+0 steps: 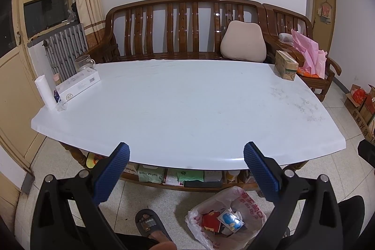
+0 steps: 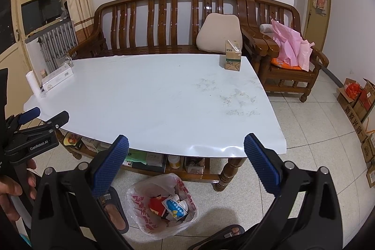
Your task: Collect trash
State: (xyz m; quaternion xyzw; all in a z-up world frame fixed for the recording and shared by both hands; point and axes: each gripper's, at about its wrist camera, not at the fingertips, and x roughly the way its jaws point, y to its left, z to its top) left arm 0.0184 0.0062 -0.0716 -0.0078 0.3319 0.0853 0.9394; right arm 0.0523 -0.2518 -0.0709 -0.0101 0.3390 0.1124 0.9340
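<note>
Trash bag (image 2: 161,205) sits on floor below table's (image 1: 164,109) near edge, already holding wrappers. Both my grippers, left gripper (image 1: 186,170) and right gripper (image 2: 186,168), spread, empty. Next I judge: reach drink carton (image 2: 232,55) at far right corner.

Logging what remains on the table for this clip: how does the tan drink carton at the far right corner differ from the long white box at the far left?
The tan drink carton stands upright; the long white box lies flat. The carton is tan with a white straw on its top; the box is white with small print. The carton stands alone; the box has a white roll and a glass mug close by. Both rest on the white table.
</note>
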